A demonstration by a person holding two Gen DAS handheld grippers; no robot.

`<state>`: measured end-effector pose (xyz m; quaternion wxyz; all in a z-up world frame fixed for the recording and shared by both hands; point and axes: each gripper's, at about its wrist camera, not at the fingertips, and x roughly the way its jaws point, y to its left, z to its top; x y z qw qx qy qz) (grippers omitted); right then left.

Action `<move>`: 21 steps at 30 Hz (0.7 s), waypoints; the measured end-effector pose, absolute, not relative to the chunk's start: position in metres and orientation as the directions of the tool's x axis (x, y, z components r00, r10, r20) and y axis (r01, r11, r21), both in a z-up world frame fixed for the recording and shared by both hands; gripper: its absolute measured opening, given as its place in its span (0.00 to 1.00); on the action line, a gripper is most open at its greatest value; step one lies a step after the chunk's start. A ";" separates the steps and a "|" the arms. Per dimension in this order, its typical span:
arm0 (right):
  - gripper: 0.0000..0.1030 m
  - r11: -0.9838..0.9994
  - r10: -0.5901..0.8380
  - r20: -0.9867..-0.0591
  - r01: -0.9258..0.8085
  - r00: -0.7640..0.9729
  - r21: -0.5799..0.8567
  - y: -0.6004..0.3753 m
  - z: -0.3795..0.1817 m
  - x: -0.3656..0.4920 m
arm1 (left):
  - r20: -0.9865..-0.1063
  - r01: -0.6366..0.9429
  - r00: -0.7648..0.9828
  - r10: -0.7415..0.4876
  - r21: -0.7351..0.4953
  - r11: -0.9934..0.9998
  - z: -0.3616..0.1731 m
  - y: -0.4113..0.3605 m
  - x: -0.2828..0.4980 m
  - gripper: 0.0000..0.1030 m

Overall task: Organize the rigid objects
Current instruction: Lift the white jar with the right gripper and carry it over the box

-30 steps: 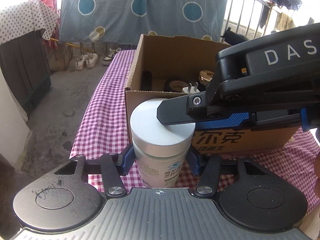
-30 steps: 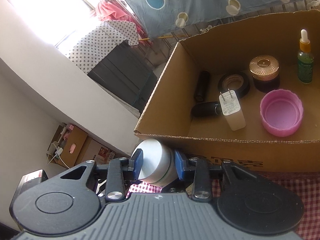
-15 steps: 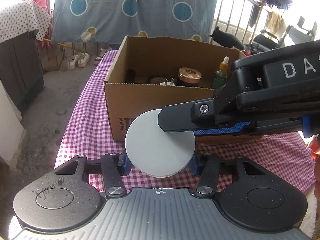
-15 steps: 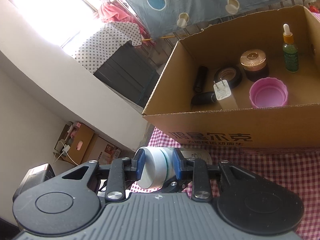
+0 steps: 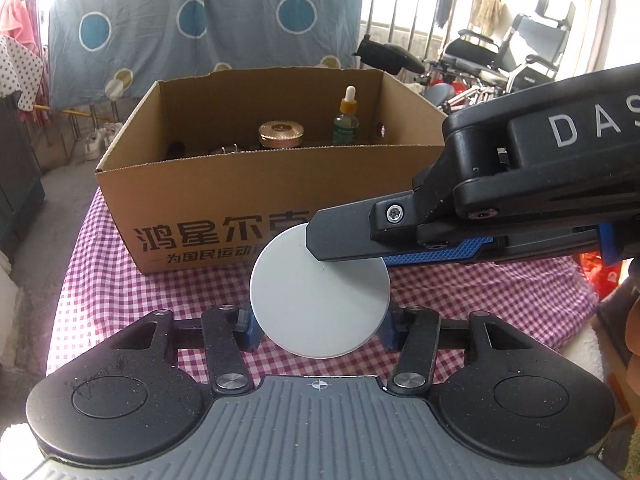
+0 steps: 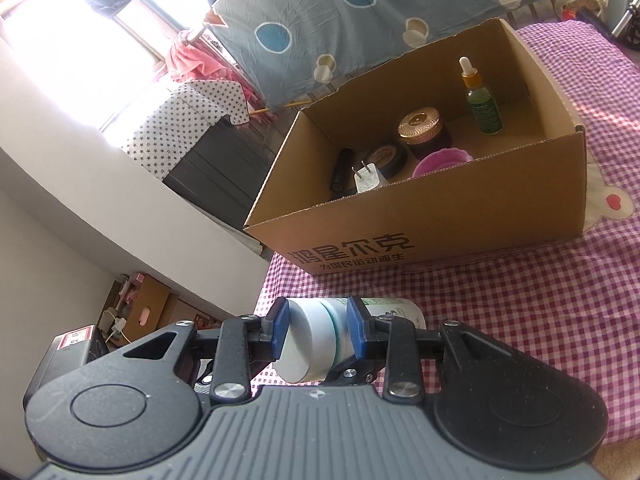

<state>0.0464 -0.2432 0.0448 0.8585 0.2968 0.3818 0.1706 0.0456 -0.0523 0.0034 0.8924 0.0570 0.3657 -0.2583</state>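
Note:
A white jar with a grey-white lid (image 5: 320,296) is held by both grippers above the checked tablecloth. My left gripper (image 5: 320,326) is shut on the jar's body, which the lid hides. My right gripper (image 6: 320,330) is shut on the jar's lid (image 6: 308,344) from the side; it shows as a black arm (image 5: 500,200) crossing the left wrist view. The printed jar body (image 6: 384,308) sticks out past the right fingers. An open cardboard box (image 5: 256,200) stands behind; it also shows in the right wrist view (image 6: 440,216).
The box holds a dropper bottle (image 6: 482,100), a gold-lidded jar (image 6: 422,126), a pink lid (image 6: 442,160), a tape roll (image 6: 386,158), a white plug (image 6: 366,178) and a dark tube (image 6: 342,168). The pink checked tablecloth (image 6: 520,300) ends at the left, with floor below.
Both grippers, still shut on the jar, have pulled back from the box and tilted, so the lid now faces the left camera. The box looks farther away.

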 end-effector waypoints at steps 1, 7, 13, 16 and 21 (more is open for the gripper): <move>0.34 0.765 0.517 -0.555 -0.062 0.652 0.641 -0.244 0.043 0.046 | -0.685 0.504 0.595 -0.420 -0.089 0.859 0.002 -0.053 0.046 0.51; 0.34 0.759 0.513 -0.564 -0.035 0.648 0.650 -0.250 0.032 0.048 | -0.691 0.523 0.580 -0.430 -0.089 0.848 -0.009 -0.055 0.050 0.52; 0.34 0.763 0.502 -0.567 -0.025 0.653 0.646 -0.254 0.029 0.050 | -0.705 0.550 0.573 -0.417 -0.047 0.834 -0.012 -0.064 0.051 0.52; 0.36 0.764 0.505 -0.569 -0.029 0.649 0.645 -0.256 0.029 0.053 | -0.714 0.554 0.570 -0.407 -0.032 0.832 -0.016 -0.068 0.053 0.54; 0.42 0.766 0.507 -0.578 -0.027 0.640 0.642 -0.258 0.026 0.060 | -0.723 0.552 0.570 -0.389 -0.013 0.833 -0.022 -0.075 0.056 0.54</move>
